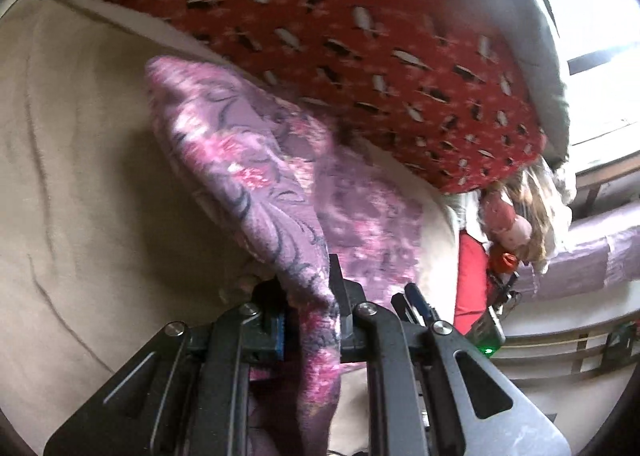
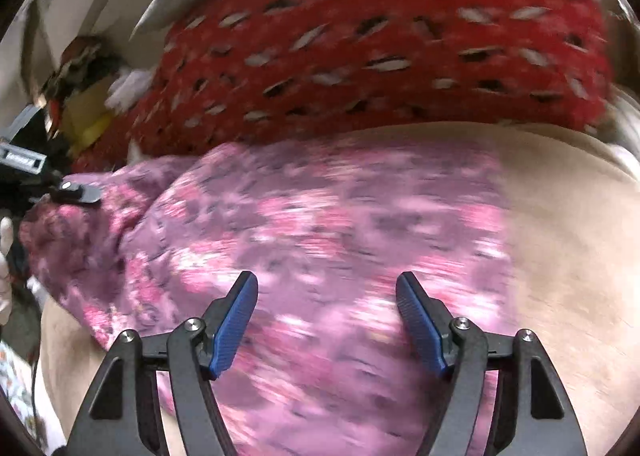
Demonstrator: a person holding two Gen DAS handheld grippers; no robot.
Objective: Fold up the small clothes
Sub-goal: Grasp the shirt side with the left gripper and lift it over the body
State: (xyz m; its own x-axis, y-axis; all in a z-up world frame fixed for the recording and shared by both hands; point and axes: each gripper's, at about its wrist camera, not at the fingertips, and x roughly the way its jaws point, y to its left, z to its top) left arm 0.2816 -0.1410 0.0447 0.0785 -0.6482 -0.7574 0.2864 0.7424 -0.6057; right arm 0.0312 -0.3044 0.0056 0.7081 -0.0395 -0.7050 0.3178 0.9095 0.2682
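Purple-and-pink flowered cloth (image 1: pixel 256 160) is pinched between the closed jaws of the left gripper (image 1: pixel 312 320), which lifts one edge into a raised fold while the rest lies spread on a beige sheet (image 1: pixel 80 176). Over the flat part of the cloth, the right gripper (image 2: pixel 326 320) hovers with its blue-padded jaws wide apart, holding nothing. Behind the cloth lies a red patterned cushion (image 2: pixel 380 36), its lower edge touching the cloth.
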